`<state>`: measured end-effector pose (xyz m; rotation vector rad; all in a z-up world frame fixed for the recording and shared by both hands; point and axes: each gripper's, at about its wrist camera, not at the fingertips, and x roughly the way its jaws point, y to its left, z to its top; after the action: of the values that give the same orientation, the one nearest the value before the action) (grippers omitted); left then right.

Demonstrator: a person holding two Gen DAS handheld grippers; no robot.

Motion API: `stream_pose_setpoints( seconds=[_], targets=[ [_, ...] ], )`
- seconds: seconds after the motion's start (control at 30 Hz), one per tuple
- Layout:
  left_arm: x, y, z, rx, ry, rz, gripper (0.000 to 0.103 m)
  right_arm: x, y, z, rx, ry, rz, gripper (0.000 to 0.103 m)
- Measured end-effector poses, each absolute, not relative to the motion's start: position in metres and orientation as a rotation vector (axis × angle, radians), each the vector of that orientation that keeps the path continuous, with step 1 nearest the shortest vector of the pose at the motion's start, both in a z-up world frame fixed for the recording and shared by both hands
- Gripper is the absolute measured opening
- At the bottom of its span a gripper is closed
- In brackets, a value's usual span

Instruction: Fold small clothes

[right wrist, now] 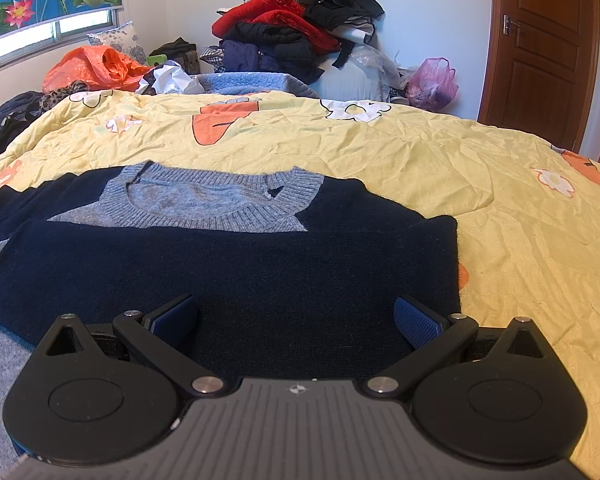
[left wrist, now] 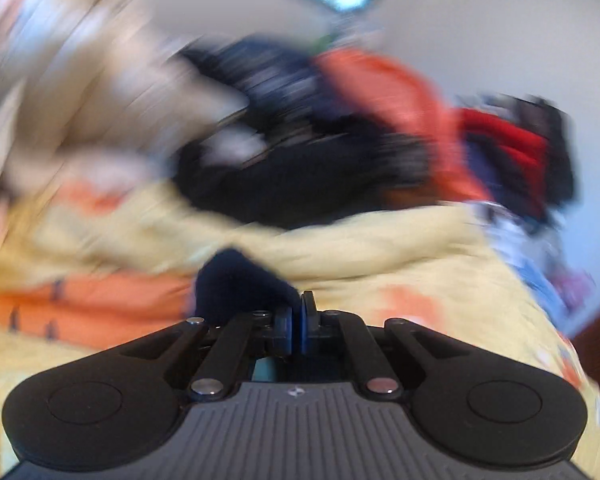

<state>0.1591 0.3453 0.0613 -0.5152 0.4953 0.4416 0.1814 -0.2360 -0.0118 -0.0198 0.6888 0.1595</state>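
A navy knitted sweater [right wrist: 236, 264] with a grey-blue collar [right wrist: 216, 204] lies flat on the yellow bedspread [right wrist: 420, 152], one navy part folded across its chest. My right gripper [right wrist: 296, 312] hovers low over the sweater's near part, open wide, with cloth below the fingers but none between the pads. The left wrist view is heavily blurred. There my left gripper [left wrist: 298, 316] is shut, its blue pads almost together, and a bunch of navy sweater cloth [left wrist: 236, 280] stands up from the fingertips, pinched at its edge.
A tall pile of dark and red clothes [right wrist: 292, 28] sits at the far side of the bed, with an orange plastic bag [right wrist: 92, 68] to its left and a pink bag [right wrist: 434, 80] to its right. A brown door [right wrist: 540, 40] stands at the right.
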Motion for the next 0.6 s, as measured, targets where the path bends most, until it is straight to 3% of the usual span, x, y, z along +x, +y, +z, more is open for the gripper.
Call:
stream_pose_setpoints(
  seconds=[0.17, 0.3, 0.37, 0.47, 0.5, 0.57, 0.6],
  targets=[
    [0.152, 0.152, 0.093, 0.09, 0.384, 0.173, 0.004, 0.181, -0.237, -0.011, -0.009, 0.686, 0.159, 0.103],
    [0.127, 0.004, 0.038, 0.462, 0.482, -0.174, 0.005, 0.182, -0.239, -0.011, 0.01, 0.682, 0.159, 0.103],
    [0.11, -0.038, 0.007, 0.58, 0.532, -0.286, 0.008, 0.181, -0.24, -0.011, 0.018, 0.679, 0.157, 0.103],
    [0.087, -0.056, -0.009, 0.686, 0.458, -0.216, 0.012, 0.181, -0.24, -0.011, 0.023, 0.677, 0.155, 0.103],
    [0.083, -0.05, -0.004, 0.654, 0.468, -0.221, 0.016, 0.18, -0.239, -0.011, 0.023, 0.677, 0.155, 0.103],
    [0.076, -0.03, 0.009, 0.522, 0.518, -0.232, 0.035, 0.18, -0.24, -0.011, 0.027, 0.676, 0.157, 0.103],
    [0.072, -0.019, 0.014, 0.459, 0.528, -0.232, 0.062, 0.18, -0.24, -0.011, 0.032, 0.675, 0.158, 0.103]
  ],
)
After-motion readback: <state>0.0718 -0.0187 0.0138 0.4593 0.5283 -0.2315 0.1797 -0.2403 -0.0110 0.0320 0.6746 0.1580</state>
